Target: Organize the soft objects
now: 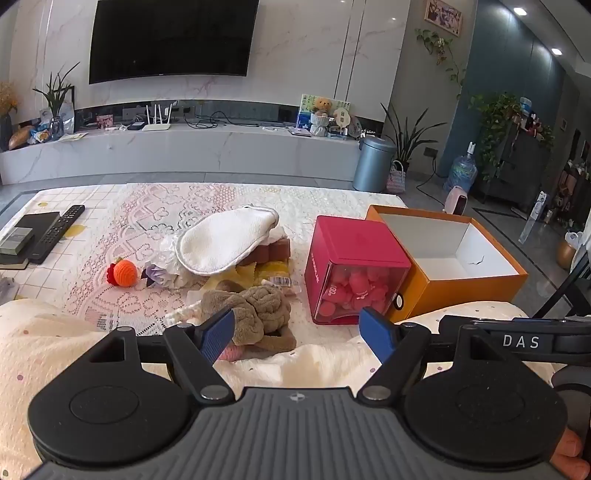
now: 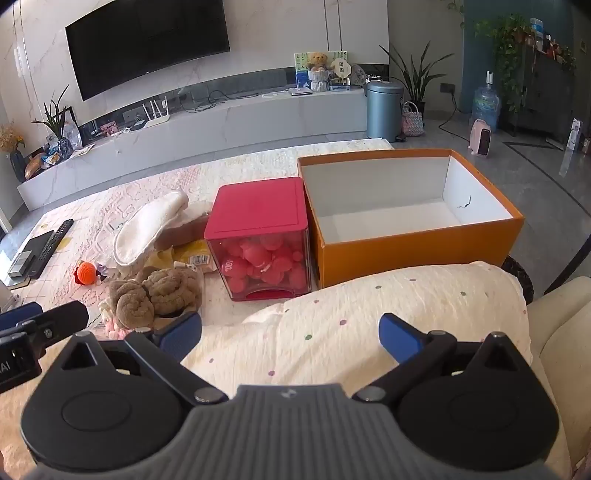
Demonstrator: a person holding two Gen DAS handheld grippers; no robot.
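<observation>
A dark curved TV hangs on a white marble wall above a long pale console carrying a router and a teddy bear. A blue-grey bin stands on the grey tiled floor beside a potted plant and a water jug. Ceiling spotlights shine at right.

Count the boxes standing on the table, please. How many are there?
2. The red-lidded box of pink balls stands mid-table; the empty orange box stands directly to its right, side by side. Others could be hidden behind the soft pile.
</observation>
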